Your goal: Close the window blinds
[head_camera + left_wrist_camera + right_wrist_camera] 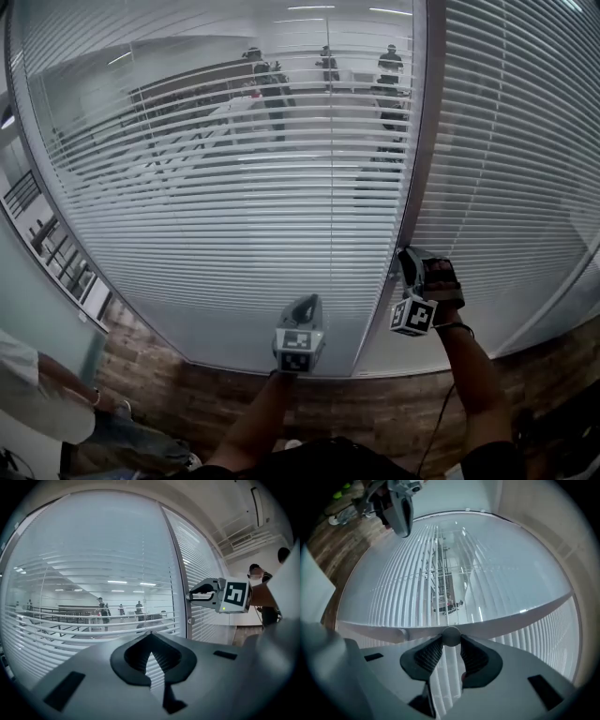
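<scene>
White slatted blinds (234, 187) hang inside a glass wall, their slats tilted so that the room behind shows through. A grey upright frame (417, 141) divides two panes. On this frame sits a small round knob (451, 636), and my right gripper (405, 255) is shut on it, one pad on each side. My left gripper (305, 305) hangs in front of the left pane, lower and to the left, shut with nothing between its jaws. From the left gripper view, the right gripper (192, 596) points at the frame.
A second small knob (190, 620) sits on the frame just below the held one. A brick-patterned sill (281, 394) runs under the glass. Another person's arm (37, 384) shows at the lower left. Several people stand beyond the glass.
</scene>
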